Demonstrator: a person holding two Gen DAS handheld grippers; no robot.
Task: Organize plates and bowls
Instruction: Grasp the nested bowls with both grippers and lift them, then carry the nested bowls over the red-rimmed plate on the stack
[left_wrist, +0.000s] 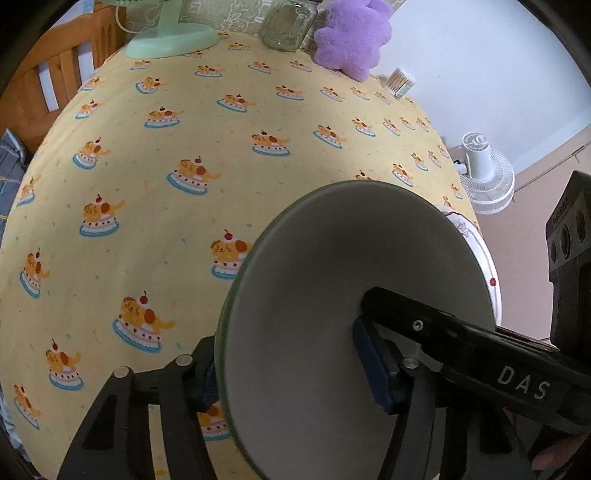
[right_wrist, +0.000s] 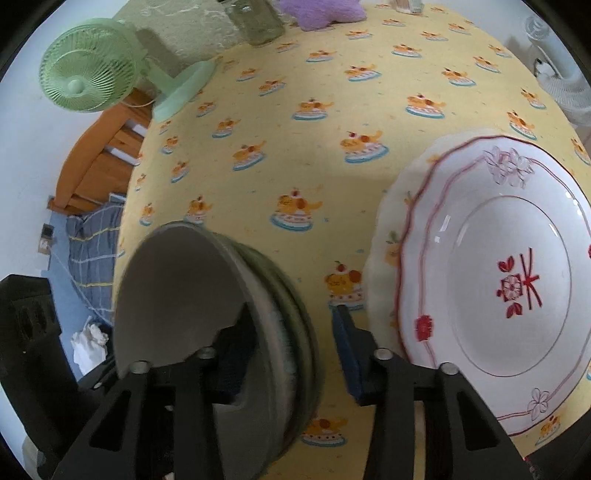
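A grey-green bowl (left_wrist: 332, 295) with a pale inside is gripped by its rim in my left gripper (left_wrist: 291, 373), one finger outside and one blue pad (left_wrist: 373, 365) inside. In the right wrist view several stacked grey-green bowls (right_wrist: 221, 325) sit between my right gripper's fingers (right_wrist: 288, 354); its left finger is inside the bowl and the right blue pad (right_wrist: 347, 354) stands apart from the bowl wall. A white plate with red flowers (right_wrist: 498, 280) lies on another white plate at the right. Its edge shows behind the bowl in the left wrist view (left_wrist: 484, 254).
The table has a yellow cloth with cake prints (left_wrist: 184, 166). A green fan (right_wrist: 88, 77), a glass jar (left_wrist: 288, 26), a purple plush (left_wrist: 351, 37) and a toothpick box (left_wrist: 399, 81) stand along the far edge. A white fan (left_wrist: 484, 173) stands beyond the table.
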